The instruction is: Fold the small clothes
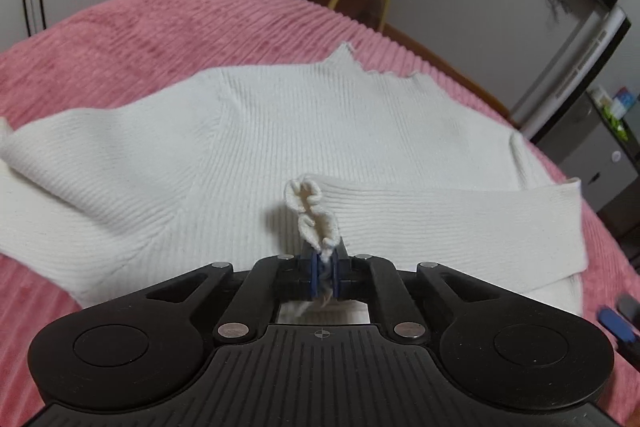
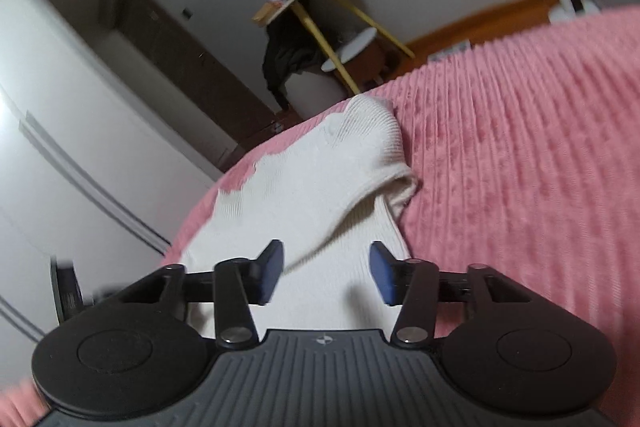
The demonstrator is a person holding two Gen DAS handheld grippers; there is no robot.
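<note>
Looking at this one, the white ribbed sweater (image 1: pixel 280 131) is spread flat across the pink corduroy bed cover (image 1: pixel 120 39), hem reaching toward the far edge of the bed, with one sleeve already laid across the body near the front. The left gripper (image 1: pixel 325 269) is pinched tight on that sleeve's cuff (image 1: pixel 310 211), which bunches up out of the blue pads in a crumpled little ruffle. The right gripper (image 2: pixel 326 277) has its jaws apart with nothing pressed between them; the knit just lies underneath in the gap, and that view is a bit motion-blurred so I can't say it's touching anything. The other sleeve (image 1: pixel 52 163) trails off toward the left edge of the bed, not folded in yet. My read on handling: this thing is light, soft and stretchy, so it'll drape and sag the second it's lifted, and a single pinch point will just pull a peak in the fabric instead of moving a clean edge. The ribbing should grip fine, no slipping worries. I'd grab at cuffs, shoulder seams or the hem corners, since they're thicker and hold a line better than mid-panel.
</note>
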